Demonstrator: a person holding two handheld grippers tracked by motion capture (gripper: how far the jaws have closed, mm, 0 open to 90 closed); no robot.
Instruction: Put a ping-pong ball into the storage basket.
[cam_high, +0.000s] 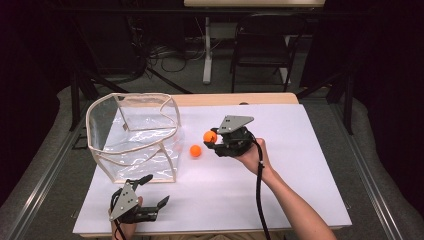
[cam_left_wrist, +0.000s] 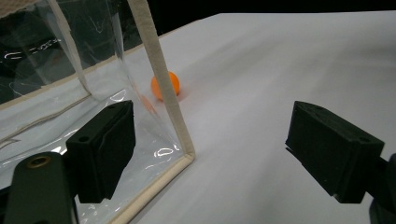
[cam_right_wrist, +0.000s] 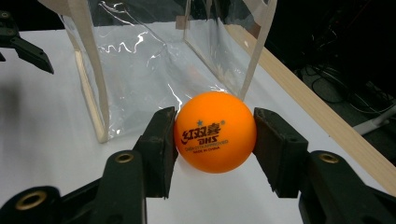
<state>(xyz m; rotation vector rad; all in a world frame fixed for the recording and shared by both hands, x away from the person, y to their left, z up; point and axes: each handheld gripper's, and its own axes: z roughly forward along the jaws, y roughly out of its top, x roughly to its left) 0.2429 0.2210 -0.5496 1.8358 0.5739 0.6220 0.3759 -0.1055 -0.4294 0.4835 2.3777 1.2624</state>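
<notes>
A white-topped table (cam_high: 300, 165) with a pale wooden far edge fills the centre of the high view. Beyond it, at upper centre, a black folding chair (cam_high: 262, 42) and a white desk leg (cam_high: 207, 50) stand on grey floor (cam_high: 175, 80) strewn with cables (cam_high: 170, 52); darkness surrounds.

Clear bag (cam_high: 134, 137) stands on the table (cam_high: 280, 190), far left part, open top up. Loose ball (cam_high: 195, 150) lies on the table just right of the bag's near right corner. Held ball (cam_high: 210, 136) sits between the jaws of the right gripper (cam_high: 212, 140), right of the loose ball and slightly behind it. Left gripper (cam_high: 152, 190) sits at the near edge, in front of the bag; one jaw before the bag's front wall, the other right of its corner.
</notes>
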